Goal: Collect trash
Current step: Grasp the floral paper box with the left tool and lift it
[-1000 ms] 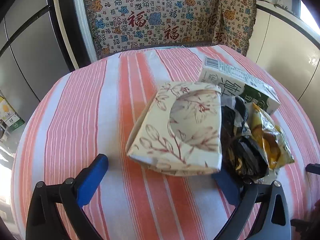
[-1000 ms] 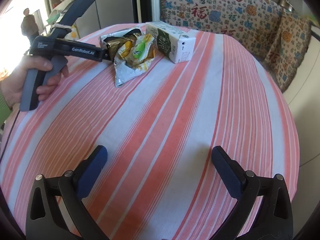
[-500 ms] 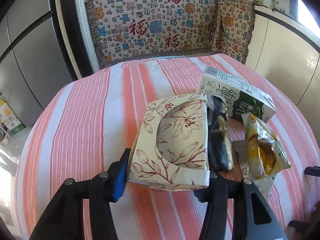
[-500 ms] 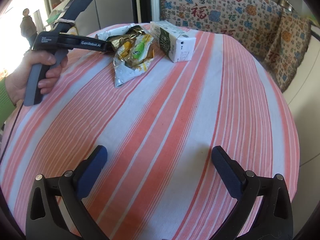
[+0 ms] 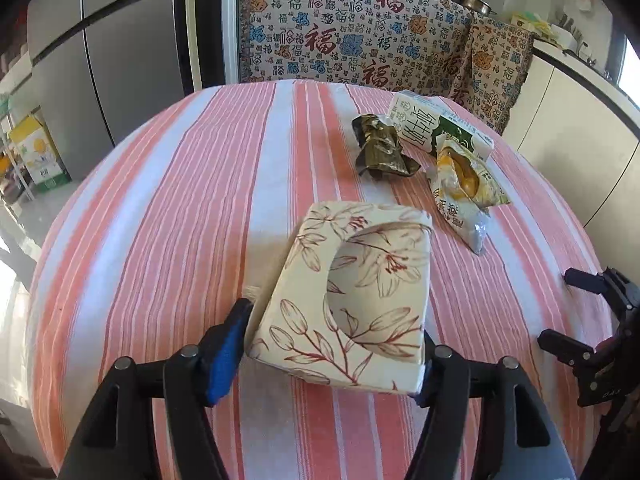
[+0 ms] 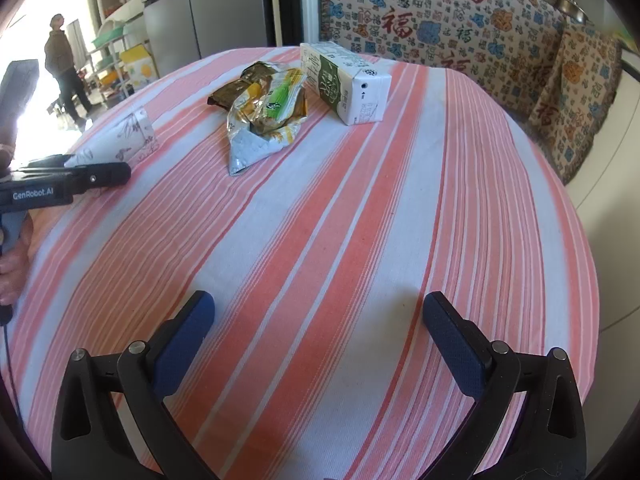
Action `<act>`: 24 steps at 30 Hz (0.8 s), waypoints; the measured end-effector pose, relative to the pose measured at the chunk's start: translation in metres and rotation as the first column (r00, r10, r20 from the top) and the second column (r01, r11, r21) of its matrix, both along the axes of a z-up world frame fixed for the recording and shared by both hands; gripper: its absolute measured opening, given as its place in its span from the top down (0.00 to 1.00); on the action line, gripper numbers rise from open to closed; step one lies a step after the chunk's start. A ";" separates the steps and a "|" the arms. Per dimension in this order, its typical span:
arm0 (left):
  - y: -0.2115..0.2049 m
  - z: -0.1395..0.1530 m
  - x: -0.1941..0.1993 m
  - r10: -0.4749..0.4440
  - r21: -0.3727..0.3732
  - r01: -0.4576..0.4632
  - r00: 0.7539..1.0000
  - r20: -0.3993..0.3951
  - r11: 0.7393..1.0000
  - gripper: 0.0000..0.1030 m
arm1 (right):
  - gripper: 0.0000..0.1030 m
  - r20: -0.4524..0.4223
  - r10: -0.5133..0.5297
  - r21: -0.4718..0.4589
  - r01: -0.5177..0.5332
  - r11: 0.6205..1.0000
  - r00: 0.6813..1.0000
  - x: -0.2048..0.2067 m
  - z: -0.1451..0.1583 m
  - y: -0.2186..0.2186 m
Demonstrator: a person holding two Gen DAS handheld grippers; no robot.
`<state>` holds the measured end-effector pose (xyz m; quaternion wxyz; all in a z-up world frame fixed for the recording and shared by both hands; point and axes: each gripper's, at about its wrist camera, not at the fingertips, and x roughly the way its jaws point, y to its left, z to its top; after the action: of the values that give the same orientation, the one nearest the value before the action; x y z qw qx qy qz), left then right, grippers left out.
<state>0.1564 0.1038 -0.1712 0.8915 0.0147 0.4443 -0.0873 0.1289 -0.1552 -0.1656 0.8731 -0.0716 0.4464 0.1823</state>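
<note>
My left gripper has a floral tissue box between its blue pads, which touch its sides; the jaws are opening slightly. The box sits near me on the striped table, apart from the trash. Farther back lie a crumpled dark green wrapper, a yellow snack bag and a green-and-white milk carton. In the right wrist view the wrapper, bag and carton lie far ahead of my right gripper, which is open and empty. The box and left gripper are at the left.
A patterned sofa cover runs behind the round table. A grey fridge stands at the back left, white cabinets at the right. A person stands far off in the bright doorway. My right gripper's fingers show at the right edge.
The left gripper closed around the tissue box and drew it toward me and left, away from the trash. The dark wrapper is now uncovered. The right gripper stayed put.
</note>
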 end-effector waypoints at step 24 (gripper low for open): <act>-0.006 -0.010 0.008 0.000 0.061 0.000 1.000 0.002 0.998 0.07 | 0.14 -0.013 0.051 0.068 -0.050 0.996 0.999 0.106 0.003 0.045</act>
<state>0.1642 0.0975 -0.1808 0.8911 0.0417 0.4459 -0.0737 0.2349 -0.1103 -0.1621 0.8668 -0.0519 0.4443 0.2202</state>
